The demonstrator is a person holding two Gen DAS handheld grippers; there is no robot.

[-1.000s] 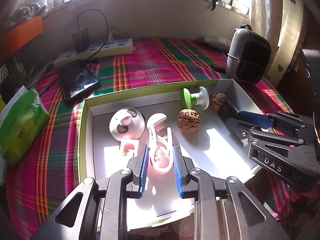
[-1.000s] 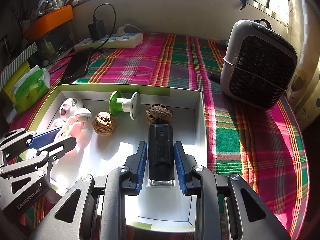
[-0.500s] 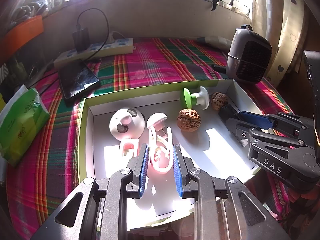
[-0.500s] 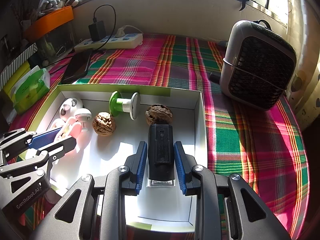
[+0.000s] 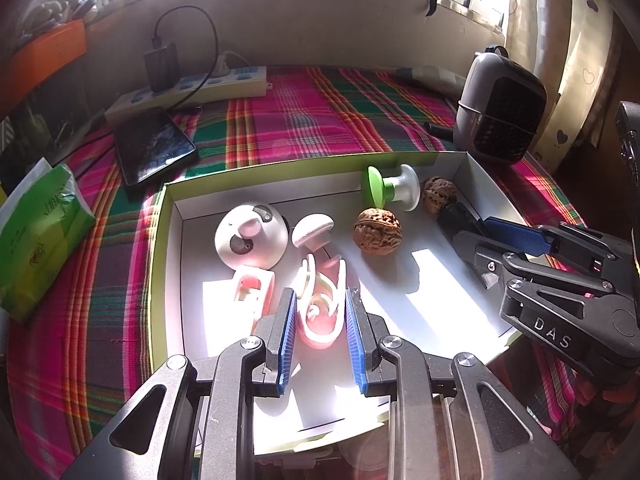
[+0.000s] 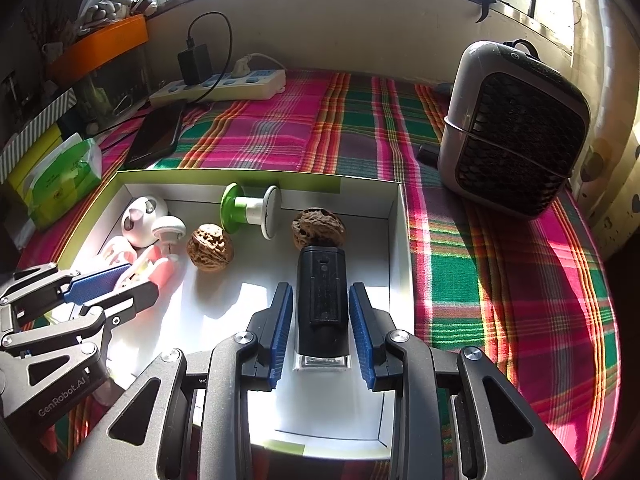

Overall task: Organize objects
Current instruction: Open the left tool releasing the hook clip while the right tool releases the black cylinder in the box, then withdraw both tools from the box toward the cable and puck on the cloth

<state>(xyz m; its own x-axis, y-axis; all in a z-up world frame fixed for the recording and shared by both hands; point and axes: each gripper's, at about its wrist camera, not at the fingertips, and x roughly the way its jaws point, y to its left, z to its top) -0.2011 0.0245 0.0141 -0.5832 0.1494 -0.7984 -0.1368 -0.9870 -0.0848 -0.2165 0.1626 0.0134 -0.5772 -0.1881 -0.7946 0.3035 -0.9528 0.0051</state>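
- We are holding the left gripper [image 5: 320,320] over the near left part of the white box [image 5: 176,280]; its blue pads are standing a little apart on either side of the pink-and-white clip [image 5: 320,312], which is lying on the box floor; the jaws have just been opening slightly, and we cannot tell whether the pads are touching the clip.
- We are holding the right gripper [image 6: 320,328] over the near right part of the same box; its jaws have just been opening, and slim gaps are showing between the pads and the black device [image 6: 321,300], which is lying flat on the box floor between them, pointing away from us.
- Just left of the left gripper's tips, a small pink holder [image 5: 252,292] is lying; just beyond it a white round gadget [image 5: 250,238] is sitting, with a small white mushroom-shaped piece [image 5: 313,230] beside it.
- Ahead and to the right of the left gripper, a walnut [image 5: 377,231] is resting on the box floor.
- Right at the far end of the black device, a second walnut [image 6: 318,227] is touching it or nearly so.
- Beyond the walnuts, a green-and-white spool [image 6: 250,210] is lying on its side by the far wall of the box.
- Outside the box, on the plaid cloth [image 6: 360,120], a grey fan heater [image 6: 516,132] is standing far to the right; a dark phone [image 5: 154,148] and a green tissue pack [image 5: 40,232] are lying far to the left; a power strip [image 6: 220,88] is lying farthest away by the wall.
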